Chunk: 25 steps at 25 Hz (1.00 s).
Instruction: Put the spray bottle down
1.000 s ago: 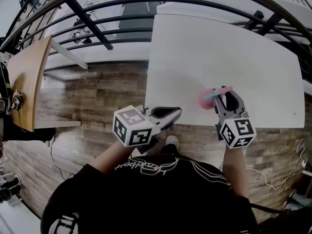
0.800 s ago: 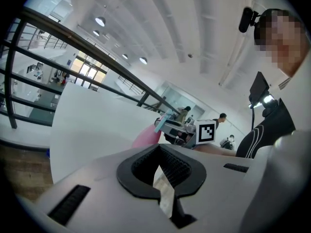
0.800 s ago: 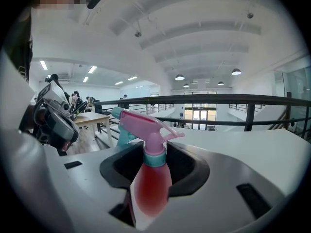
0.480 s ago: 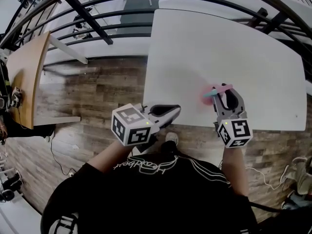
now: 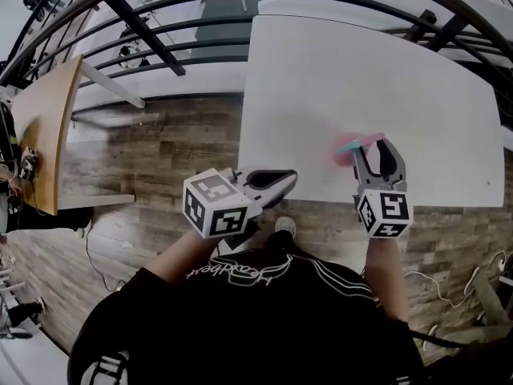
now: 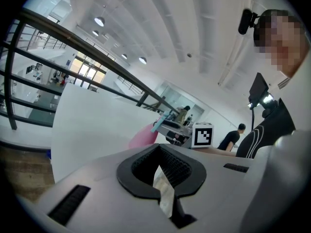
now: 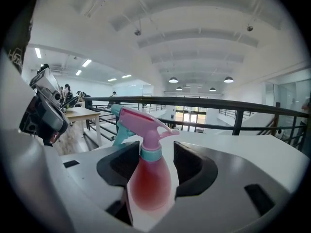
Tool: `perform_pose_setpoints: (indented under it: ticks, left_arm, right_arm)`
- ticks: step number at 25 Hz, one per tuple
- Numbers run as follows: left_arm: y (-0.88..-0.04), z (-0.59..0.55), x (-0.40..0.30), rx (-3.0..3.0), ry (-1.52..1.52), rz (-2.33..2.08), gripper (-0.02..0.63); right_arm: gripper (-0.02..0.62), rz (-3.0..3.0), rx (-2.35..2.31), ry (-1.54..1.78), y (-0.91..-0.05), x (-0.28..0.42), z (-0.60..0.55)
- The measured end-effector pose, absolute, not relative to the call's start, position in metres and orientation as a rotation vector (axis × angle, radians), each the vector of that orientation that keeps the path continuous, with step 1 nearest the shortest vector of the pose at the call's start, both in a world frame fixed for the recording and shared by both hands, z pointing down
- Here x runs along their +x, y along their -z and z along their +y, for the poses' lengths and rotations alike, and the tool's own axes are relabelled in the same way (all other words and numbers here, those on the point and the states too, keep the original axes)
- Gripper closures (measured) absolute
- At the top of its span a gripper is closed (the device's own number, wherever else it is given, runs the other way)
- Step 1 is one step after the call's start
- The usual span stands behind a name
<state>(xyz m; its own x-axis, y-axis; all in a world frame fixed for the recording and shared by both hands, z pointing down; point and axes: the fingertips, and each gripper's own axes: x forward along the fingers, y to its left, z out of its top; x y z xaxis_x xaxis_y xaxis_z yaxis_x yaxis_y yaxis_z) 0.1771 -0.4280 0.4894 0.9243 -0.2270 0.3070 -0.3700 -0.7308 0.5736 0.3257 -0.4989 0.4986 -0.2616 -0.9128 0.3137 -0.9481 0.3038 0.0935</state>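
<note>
Now right tongs [image 7: 156,152], just widened, flank the spray bottle [image 7: 146,181], its base hidden; left tongs [image 6: 158,152] pinched together, empty.

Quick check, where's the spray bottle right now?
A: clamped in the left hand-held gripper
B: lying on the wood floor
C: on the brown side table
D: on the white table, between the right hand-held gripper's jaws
D: the spray bottle stands on the white table between the jaws of the right hand-held gripper, which have just been opening and leave a gap beside its neck.
</note>
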Motion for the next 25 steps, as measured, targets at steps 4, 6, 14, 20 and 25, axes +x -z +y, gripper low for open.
perform_pose_setpoints:
  ticks: [4,6,14,20,25]
  left_arm:
    - [-0.485,-0.410,0.167,2.430,-0.286,-0.411,0.600]
    - [-0.481,-0.401,0.162,2.441,-0.284,-0.407,0.600]
    - [-0.441,-0.335,0.141,2.509,-0.252,-0.337,0.600]
    - [-0.403,-0.276,0.122,2.591,-0.217,-0.283,0.600]
    - [-0.374,-0.229,0.106,2.655,-0.195,-0.247,0.600]
  right_arm:
    - [0.417,-2.245,1.740,-0.210,-0.496,0.331,-0.479]
    - [0.419,-2.230,1.758,-0.221,-0.493,0.330,-0.465]
    - [0.419,-2.331,1.703,-0.331,-0.455,0.276,-0.373]
    - [0.490,-2.493,1.626,-0.458,-0.410,0.223,-0.285]
    - [0.565,-2.642,1.502,-0.497,-0.374,0.183,-0.222]
